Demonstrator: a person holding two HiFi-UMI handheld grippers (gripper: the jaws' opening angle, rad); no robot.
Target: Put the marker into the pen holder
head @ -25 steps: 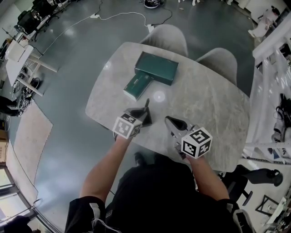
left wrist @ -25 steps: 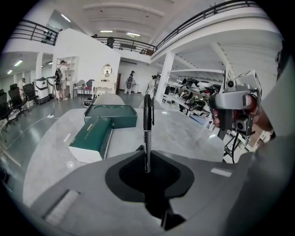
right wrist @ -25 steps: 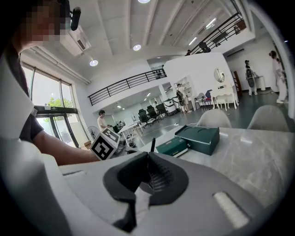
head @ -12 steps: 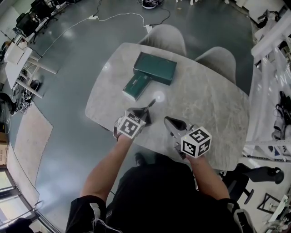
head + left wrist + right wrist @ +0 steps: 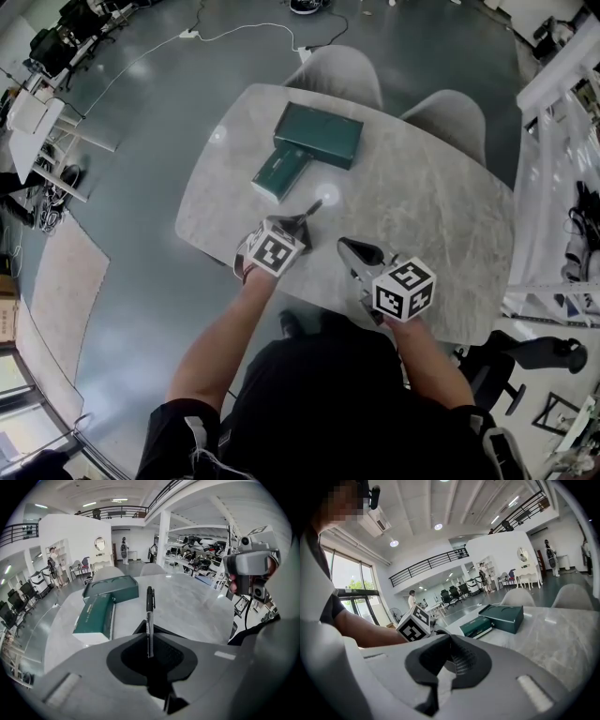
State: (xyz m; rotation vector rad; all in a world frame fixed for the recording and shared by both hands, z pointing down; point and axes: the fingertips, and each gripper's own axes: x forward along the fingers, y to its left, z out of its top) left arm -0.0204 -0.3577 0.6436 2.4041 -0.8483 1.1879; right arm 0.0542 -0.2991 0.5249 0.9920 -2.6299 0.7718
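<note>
- Your left hand-held gripper (image 5: pixel 302 221) clamps the black marker (image 5: pixel 150 616) by one end. Its clip end points ahead over the worktop (image 5: pixel 422 206), toward two dark green boxes (image 5: pixel 319 135).
- Your right hand-held gripper (image 5: pixel 449 660) is closed on nothing, near the worktop's front edge.

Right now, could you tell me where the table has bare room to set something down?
The table's right half, beyond the large box, is bare to its edge. A narrow strip is free left of the small box. It is crowded at the near edge, where the left gripper holds the marker beside the right gripper.
</note>
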